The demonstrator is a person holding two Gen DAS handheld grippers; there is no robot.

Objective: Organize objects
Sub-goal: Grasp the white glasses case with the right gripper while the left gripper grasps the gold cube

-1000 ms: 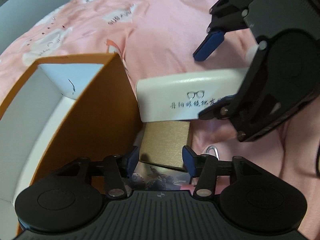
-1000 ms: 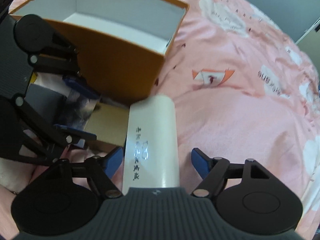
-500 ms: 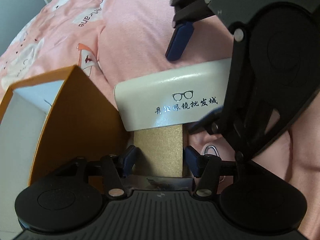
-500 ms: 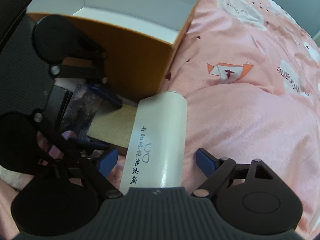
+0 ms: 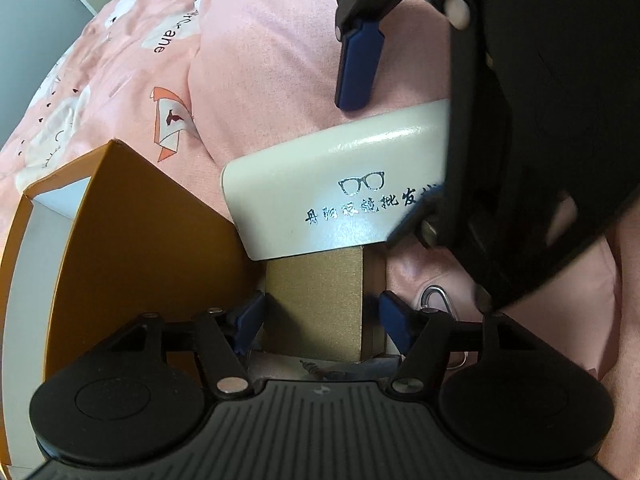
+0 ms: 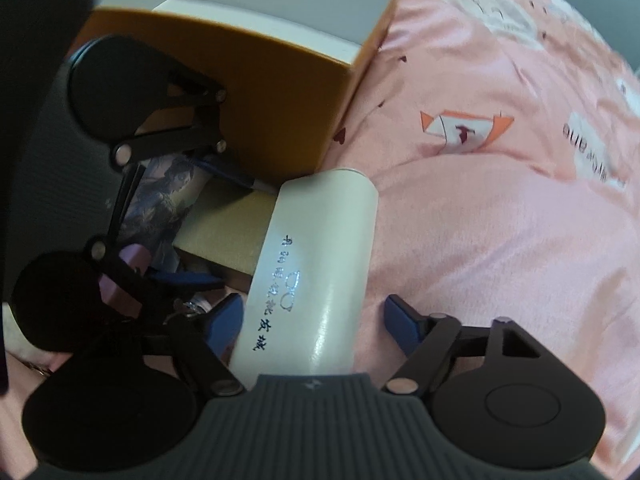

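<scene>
While the orange box (image 6: 248, 92) sits empty on the bed (image 6: 500, 220), nothing's packed; my left gripper (image 5: 320, 312) has just been spreading its jaws, clear of the gold box (image 5: 316, 304) between them; my right gripper (image 6: 312, 320) has just been narrowing around the white glasses case (image 6: 316, 264), not yet pinching.

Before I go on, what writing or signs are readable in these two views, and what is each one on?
"ane": the end of a longer word on the pink bedsheet; the start is lost in a fold.
Glasses drawing above a row of silver Chinese characters: on the white glasses case. The glare and the gripper over its end keep me from reading it with confidence.
Dark printed pattern on the booklet: no words readable.
Orange box and gold box: no writing visible.
</scene>
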